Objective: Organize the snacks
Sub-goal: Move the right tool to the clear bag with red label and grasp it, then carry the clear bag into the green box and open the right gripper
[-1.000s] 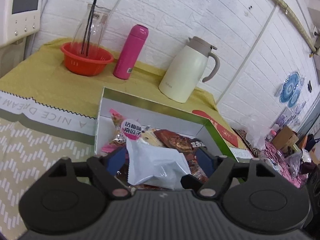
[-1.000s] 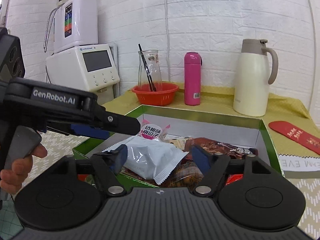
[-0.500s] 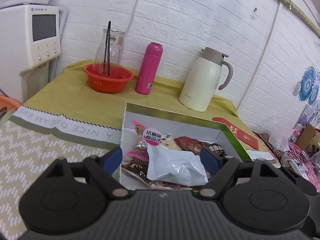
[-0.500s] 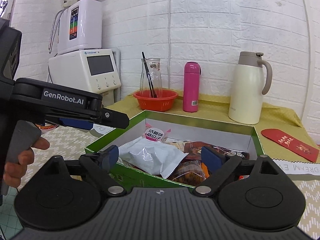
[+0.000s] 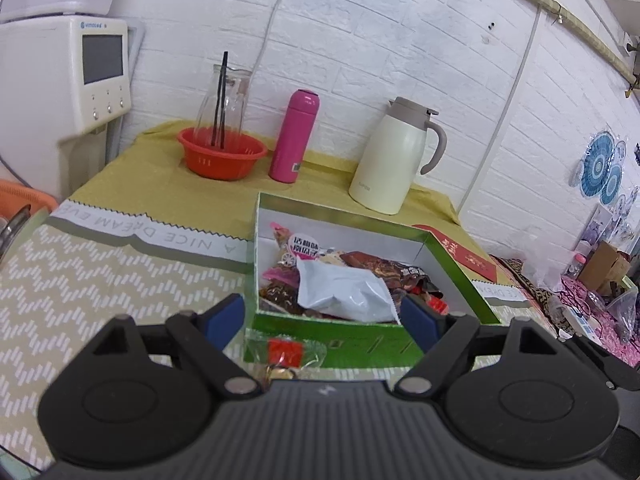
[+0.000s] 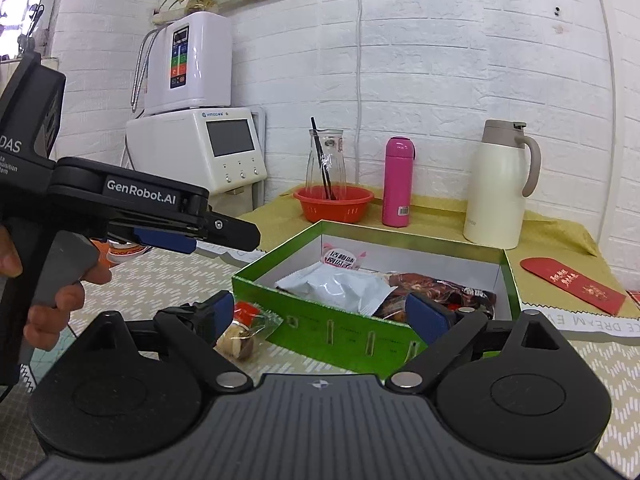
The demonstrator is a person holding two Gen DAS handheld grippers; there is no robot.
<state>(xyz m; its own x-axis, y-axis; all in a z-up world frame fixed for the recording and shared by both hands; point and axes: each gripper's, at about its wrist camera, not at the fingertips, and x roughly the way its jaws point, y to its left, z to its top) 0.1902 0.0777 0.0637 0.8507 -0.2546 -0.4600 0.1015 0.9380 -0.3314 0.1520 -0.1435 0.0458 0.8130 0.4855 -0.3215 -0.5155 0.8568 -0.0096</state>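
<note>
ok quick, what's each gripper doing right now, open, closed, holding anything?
Left gripper: open, holding nothing.
Right gripper: open, holding nothing.

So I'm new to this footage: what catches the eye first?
The green box in the middle of the table, heaped with snacks, a white packet on top. One wrapped snack lies outside, against its near wall. Behind, by the brick wall, stand a pink bottle and cream jug.

I am seeing a cream jug (image 5: 394,160) standing on a yellow cloth (image 5: 152,176), a pink flask (image 5: 294,142) beside it, and a red bowl (image 5: 222,158) holding a glass carafe (image 5: 226,106). A red envelope (image 6: 572,285) is lying nearby.
</note>
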